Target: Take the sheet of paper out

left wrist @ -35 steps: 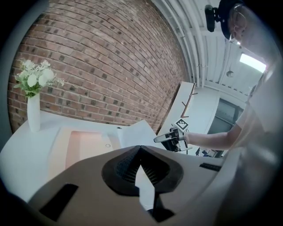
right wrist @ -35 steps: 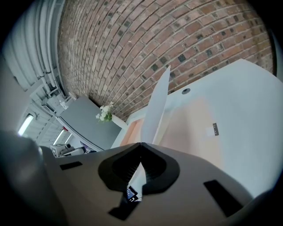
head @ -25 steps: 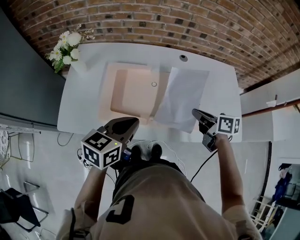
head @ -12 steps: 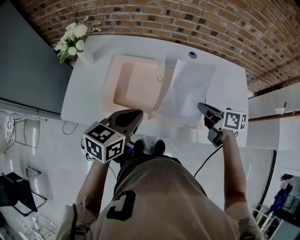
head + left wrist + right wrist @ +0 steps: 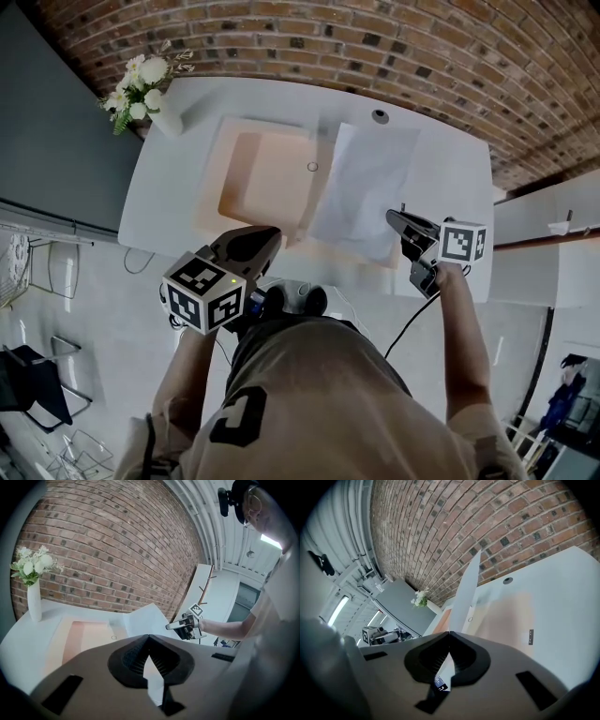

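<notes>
An open peach folder lies flat on the white table. A white sheet of paper rests on its right half, with its near right corner lifted. My right gripper is shut on that corner. In the right gripper view the sheet runs edge-on up from the closed jaws. My left gripper hovers at the folder's near edge, its jaws shut. Whether it pins the folder is hidden by its own body. The left gripper view shows the raised sheet and the right gripper.
A white vase of white flowers stands at the table's far left corner. A round cable hole sits near the brick wall behind. A dark panel borders the table on the left. The table's front edge is just under both grippers.
</notes>
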Demonstrator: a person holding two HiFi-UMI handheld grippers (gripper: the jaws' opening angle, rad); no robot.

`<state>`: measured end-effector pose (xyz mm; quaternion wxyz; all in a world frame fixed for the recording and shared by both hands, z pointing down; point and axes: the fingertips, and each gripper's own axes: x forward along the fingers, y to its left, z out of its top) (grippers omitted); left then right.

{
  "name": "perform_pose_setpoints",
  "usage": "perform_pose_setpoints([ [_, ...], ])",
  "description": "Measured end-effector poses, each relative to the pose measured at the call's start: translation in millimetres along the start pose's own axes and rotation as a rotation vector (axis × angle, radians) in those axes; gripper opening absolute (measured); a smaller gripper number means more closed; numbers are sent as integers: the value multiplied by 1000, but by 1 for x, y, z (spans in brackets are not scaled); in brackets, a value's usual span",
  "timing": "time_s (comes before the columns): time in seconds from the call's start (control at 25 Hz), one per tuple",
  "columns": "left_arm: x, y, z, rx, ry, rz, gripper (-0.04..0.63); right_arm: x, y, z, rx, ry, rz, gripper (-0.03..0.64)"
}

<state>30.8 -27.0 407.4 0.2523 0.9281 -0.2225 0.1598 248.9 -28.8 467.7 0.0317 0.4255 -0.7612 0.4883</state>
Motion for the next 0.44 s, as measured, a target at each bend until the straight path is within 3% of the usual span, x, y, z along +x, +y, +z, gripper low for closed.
perform_pose_setpoints([
  [0.44, 12, -3, 6, 3, 6, -2, 14, -5, -9, 4, 10, 6, 11, 23],
])
